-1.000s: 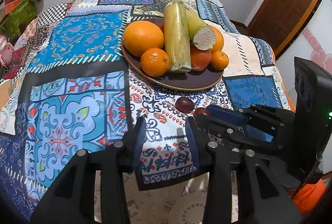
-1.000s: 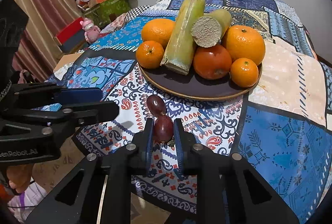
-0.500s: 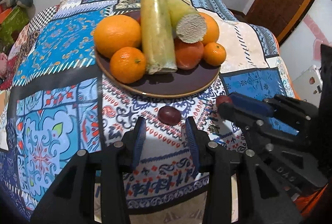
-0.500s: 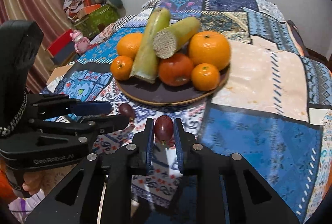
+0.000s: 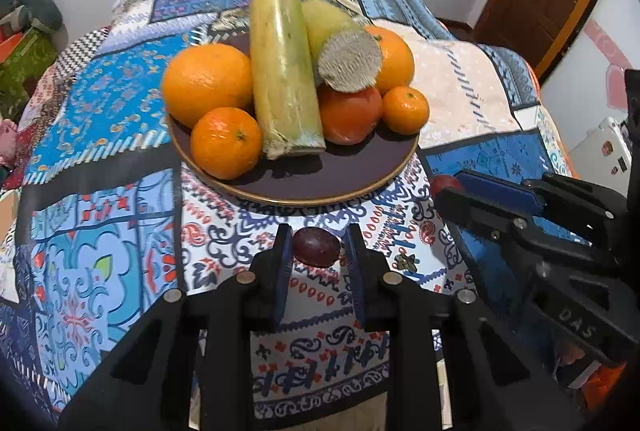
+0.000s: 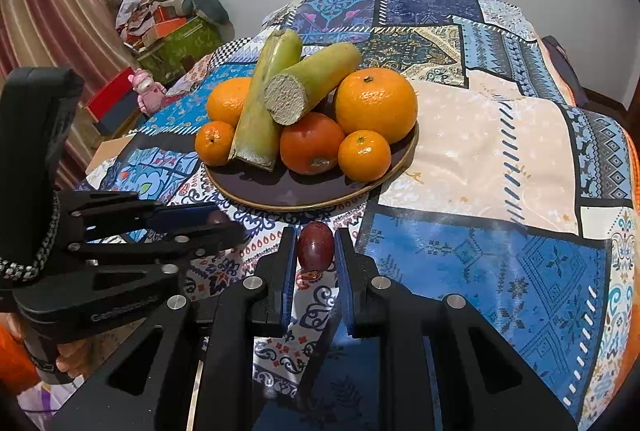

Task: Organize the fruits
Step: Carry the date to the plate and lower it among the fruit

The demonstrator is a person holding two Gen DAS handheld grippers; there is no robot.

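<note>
Fruits, sorted by place: one dark red grape (image 5: 316, 246) sits between the blue pads of my left gripper (image 5: 318, 251), low over the patterned tablecloth (image 5: 100, 159), just short of the plate's near rim; my left jaws have just been closing onto it and now clench it. A second dark red grape (image 6: 315, 246) is pinched fast in my right gripper (image 6: 316, 251), lifted clear of the cloth, near the same rim. On the dark plate (image 5: 352, 179) with its pale edge: two large oranges (image 5: 206, 83), one at each side; two small mandarins (image 5: 226, 142) at the front; one red-orange tomato (image 5: 348, 113) between them; two yellow-green cut stalks (image 5: 284, 87), the longer lying flat on the plate, the shorter propped over the tomato with its pale cut face toward me. The two grippers sit close together at the table's near edge, right one seen at the left view's right side.
</note>
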